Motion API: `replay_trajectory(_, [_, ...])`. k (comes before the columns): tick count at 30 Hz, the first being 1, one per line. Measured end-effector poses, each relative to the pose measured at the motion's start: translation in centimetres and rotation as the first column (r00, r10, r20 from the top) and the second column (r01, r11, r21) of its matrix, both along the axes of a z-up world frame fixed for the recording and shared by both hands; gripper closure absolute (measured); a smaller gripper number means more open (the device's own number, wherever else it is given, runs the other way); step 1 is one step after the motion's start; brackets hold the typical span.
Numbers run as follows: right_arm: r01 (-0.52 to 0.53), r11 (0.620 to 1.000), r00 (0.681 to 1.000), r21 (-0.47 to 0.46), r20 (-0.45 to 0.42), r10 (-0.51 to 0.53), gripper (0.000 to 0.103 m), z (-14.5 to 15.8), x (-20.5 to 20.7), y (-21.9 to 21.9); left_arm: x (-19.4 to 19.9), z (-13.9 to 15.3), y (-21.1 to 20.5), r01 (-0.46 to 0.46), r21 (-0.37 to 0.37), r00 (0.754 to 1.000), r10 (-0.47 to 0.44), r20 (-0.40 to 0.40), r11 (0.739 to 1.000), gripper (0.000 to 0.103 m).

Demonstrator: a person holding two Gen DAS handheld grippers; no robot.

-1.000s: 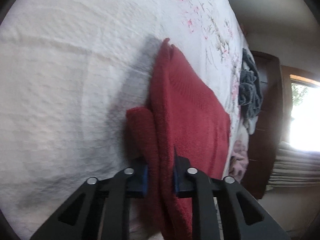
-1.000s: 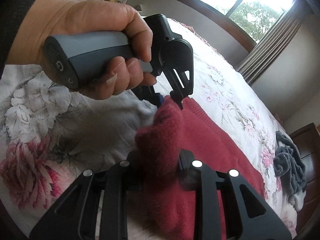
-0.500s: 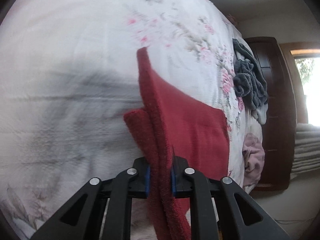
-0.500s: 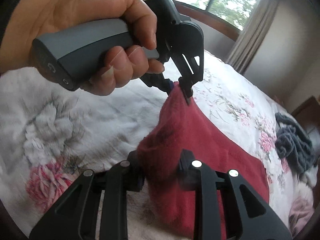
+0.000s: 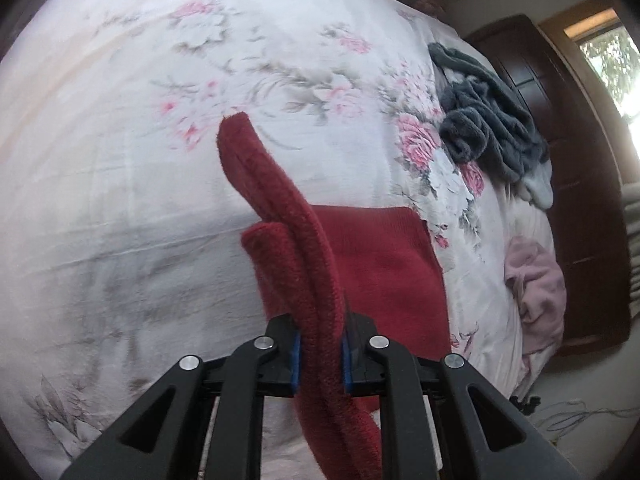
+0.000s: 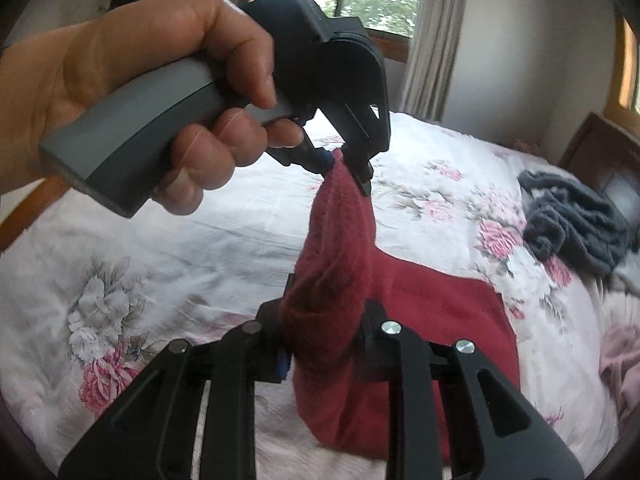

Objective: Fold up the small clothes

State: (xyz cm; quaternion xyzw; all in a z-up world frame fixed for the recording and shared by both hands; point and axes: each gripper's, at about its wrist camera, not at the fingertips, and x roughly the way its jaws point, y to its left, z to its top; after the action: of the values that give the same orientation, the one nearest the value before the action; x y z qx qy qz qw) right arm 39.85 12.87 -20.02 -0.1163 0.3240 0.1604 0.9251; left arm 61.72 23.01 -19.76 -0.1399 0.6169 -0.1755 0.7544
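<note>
Both tools are pinching one edge of the red garment (image 5: 384,264), lifting it while the rest is lying on the bed (image 5: 120,160). The right tool (image 6: 320,344) is gripping a thick bunch — possibly uneven layers — and the left tool (image 5: 320,354) is clamping too; slipping would be spoiling the fold.

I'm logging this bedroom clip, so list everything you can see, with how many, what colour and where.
Red garment: one, dark red, one edge lifted by both grippers, the rest lying on the bedspread.
Bedspread: one, white with pink and grey flowers, covering the bed.
Grey clothes: one pile, dark grey, far side of the bed near the cabinet.
Pink garment: one, pale pink, bed edge below the grey pile.
Cabinet: one, dark brown, beside the bed.
Curtain: one, beige, by the window.
Left gripper: black, shut on the red garment.
Right gripper: black, shut on the red garment.
Hand: one, holding the left gripper's grey handle.
</note>
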Motion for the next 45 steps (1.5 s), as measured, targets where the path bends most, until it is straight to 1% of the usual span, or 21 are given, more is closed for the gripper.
replay_trajectory(3, [0.025, 0.999, 1.0, 0.036, -0.005, -0.025, 0.082, 0.2, -0.1, -2.5, -0.1, 0.5, -2.7, 0.022, 0.026, 1.0, -0.022, 0.009, 0.999, 0.089])
replay_trajectory(6, [0.046, 0.996, 0.999, 0.074, -0.012, -0.045, 0.082, -0.2, -0.2, -4.7, -0.3, 0.5, -5.2, 0.045, 0.042, 0.999, -0.045, 0.013, 0.998, 0.089])
replay_trajectory(10, [0.077, 0.989, 0.997, 0.123, -0.037, -0.073, 0.082, -1.3, -0.3, -7.6, -0.2, -0.6, -8.9, 0.075, 0.074, 0.997, -0.075, -0.003, 0.994, 0.089])
replay_trajectory(12, [0.094, 0.982, 0.995, 0.165, -0.049, -0.086, 0.082, -2.0, -0.3, -9.3, -0.2, -1.3, -10.6, 0.09, 0.094, 0.996, -0.09, -0.007, 0.992, 0.089])
replay_trajectory(16, [0.141, 0.957, 0.989, 0.252, -0.084, -0.124, 0.083, -3.6, -0.2, -12.6, -0.2, -3.2, -14.4, 0.119, 0.136, 0.993, -0.116, -0.03, 0.983, 0.089])
replay_trajectory(19, [0.173, 0.938, 0.984, 0.3, -0.103, -0.148, 0.083, -4.9, -0.4, -14.7, -0.2, -4.5, -16.5, 0.152, 0.168, 0.988, -0.147, -0.04, 0.974, 0.089])
replay_trajectory(23, [0.218, 0.89, 0.973, 0.4, -0.154, -0.17, 0.083, -7.3, -0.5, -17.5, -0.6, -6.2, -19.1, 0.173, 0.223, 0.985, -0.167, -0.048, 0.959, 0.089])
replay_trajectory(27, [0.283, 0.813, 0.956, 0.508, -0.222, -0.194, 0.083, -10.0, -0.6, -20.5, -0.9, -8.0, -21.3, 0.181, 0.273, 0.983, -0.171, -0.061, 0.945, 0.089])
replay_trajectory(29, [0.3, 0.782, 0.949, 0.546, -0.251, -0.189, 0.083, -10.7, -0.4, -21.7, -0.9, -8.6, -22.2, 0.182, 0.294, 0.983, -0.172, -0.06, 0.938, 0.089])
replay_trajectory(31, [0.31, 0.742, 0.946, 0.595, -0.273, -0.177, 0.083, -11.2, -0.3, -23.0, -0.8, -9.2, -23.0, 0.17, 0.305, 0.985, -0.158, -0.064, 0.937, 0.089])
replay_trajectory(32, [0.31, 0.735, 0.945, 0.603, -0.278, -0.17, 0.083, -11.3, -0.3, -23.3, -0.7, -9.4, -23.4, 0.165, 0.316, 0.986, -0.152, -0.064, 0.934, 0.089])
replay_trajectory(33, [0.311, 0.722, 0.943, 0.618, -0.293, -0.155, 0.083, -11.5, -0.4, -23.7, -0.8, -9.5, -23.9, 0.162, 0.336, 0.987, -0.151, -0.06, 0.928, 0.089])
replay_trajectory(35, [0.317, 0.682, 0.938, 0.659, -0.323, -0.124, 0.084, -12.0, -0.3, -24.6, -1.0, -9.7, -25.0, 0.166, 0.382, 0.986, -0.158, -0.051, 0.909, 0.089])
replay_trajectory(36, [0.322, 0.671, 0.935, 0.668, -0.337, -0.113, 0.084, -12.1, -0.4, -25.1, -1.1, -9.7, -25.5, 0.161, 0.401, 0.987, -0.156, -0.043, 0.902, 0.089])
replay_trajectory(38, [0.321, 0.663, 0.934, 0.676, -0.342, -0.104, 0.084, -12.2, -0.5, -25.7, -1.3, -9.5, -26.1, 0.148, 0.422, 0.988, -0.15, -0.029, 0.894, 0.089])
replay_trajectory(40, [0.322, 0.641, 0.932, 0.696, -0.353, -0.085, 0.085, -12.6, -0.6, -26.3, -1.4, -9.4, -26.4, 0.127, 0.443, 0.991, -0.134, -0.016, 0.887, 0.089])
replay_trajectory(43, [0.324, 0.62, 0.93, 0.715, -0.361, -0.069, 0.085, -13.2, -0.6, -27.2, -2.0, -9.2, -27.2, 0.095, 0.48, 0.993, -0.119, 0.019, 0.872, 0.089])
replay_trajectory(45, [0.313, 0.608, 0.93, 0.73, -0.366, -0.039, 0.085, -13.2, -0.6, -27.6, -2.2, -9.2, -27.9, 0.085, 0.486, 0.994, -0.109, 0.022, 0.87, 0.089])
